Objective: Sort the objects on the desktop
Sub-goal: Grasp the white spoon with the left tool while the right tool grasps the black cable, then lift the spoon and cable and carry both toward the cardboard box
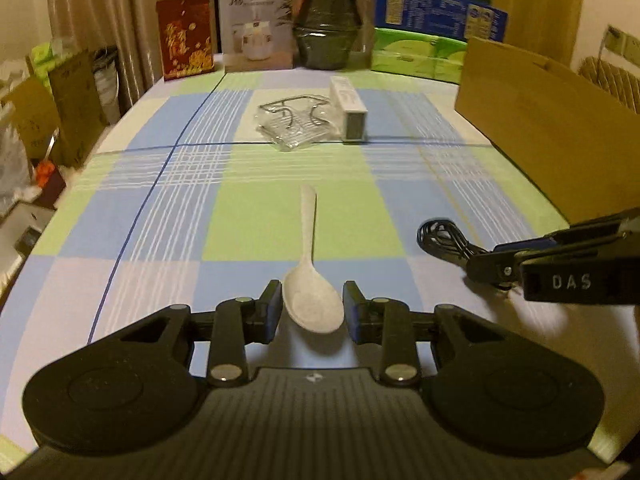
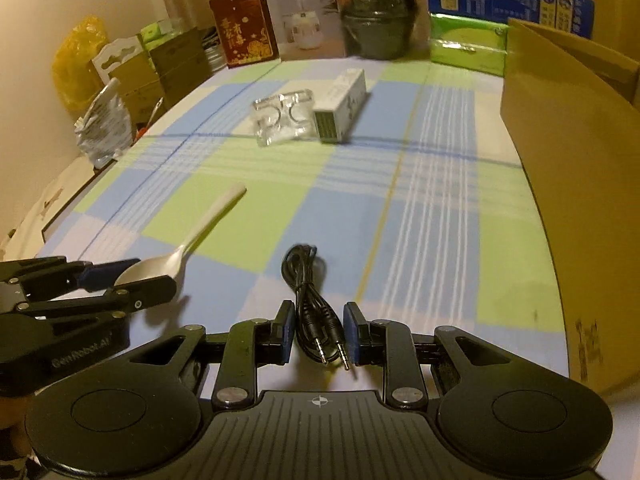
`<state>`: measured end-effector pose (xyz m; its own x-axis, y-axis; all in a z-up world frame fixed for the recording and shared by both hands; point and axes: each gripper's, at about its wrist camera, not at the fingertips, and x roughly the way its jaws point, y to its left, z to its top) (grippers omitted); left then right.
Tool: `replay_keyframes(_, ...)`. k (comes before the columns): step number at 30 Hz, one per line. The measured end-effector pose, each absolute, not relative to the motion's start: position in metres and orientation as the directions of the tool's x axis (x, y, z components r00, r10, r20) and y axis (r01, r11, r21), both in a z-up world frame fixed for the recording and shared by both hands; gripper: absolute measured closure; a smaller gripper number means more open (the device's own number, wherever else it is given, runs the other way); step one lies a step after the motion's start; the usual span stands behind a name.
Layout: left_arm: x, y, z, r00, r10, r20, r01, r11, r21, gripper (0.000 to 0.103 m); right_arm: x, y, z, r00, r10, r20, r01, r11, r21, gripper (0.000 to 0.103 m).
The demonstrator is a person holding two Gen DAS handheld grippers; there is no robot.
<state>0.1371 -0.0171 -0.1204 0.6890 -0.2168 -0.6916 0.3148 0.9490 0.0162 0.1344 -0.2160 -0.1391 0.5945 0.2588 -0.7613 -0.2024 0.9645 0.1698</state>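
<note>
Two hand-held grippers, jaws apart, straddle spoon (image 1: 310, 280) and cable (image 2: 316, 312).

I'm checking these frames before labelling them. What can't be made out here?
- Cardboard box: inside hidden by its own wall; cut off at the right edge in both views.
- Small white box: print too small to read in either view.
- Audio cable: plug end hidden behind the right gripper in the left wrist view.
</note>
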Motion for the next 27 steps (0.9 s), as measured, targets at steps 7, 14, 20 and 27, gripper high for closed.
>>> replay_keyframes(7, 0.133, -0.027, -0.126, 0.726, -0.188, -0.661, 0.327, 0.941, 0.091, 0.051, 0.129, -0.215, -0.141, 0.629, 0.219, -0.746, -0.229, 0.969, 0.091, 0.078)
replay_keyframes(14, 0.139, -0.021, -0.132, 0.709, -0.181, -0.681, 0.303, 0.951, 0.063, 0.062, 0.131, -0.212, -0.144, 0.637, 0.224, -0.738, -0.257, 0.964, 0.071, 0.073)
replay_keyframes(20, 0.141, -0.023, -0.132, 0.705, -0.191, -0.683, 0.308, 0.950, 0.053, 0.075, 0.137, -0.208, -0.145, 0.653, 0.233, -0.721, -0.293, 0.955, 0.043, 0.067)
replay_keyframes(27, 0.143, -0.020, -0.131, 0.703, -0.198, -0.683, 0.286, 0.958, 0.017, 0.075, 0.146, -0.191, -0.154, 0.645, 0.262, -0.718, -0.384, 0.923, -0.008, 0.067)
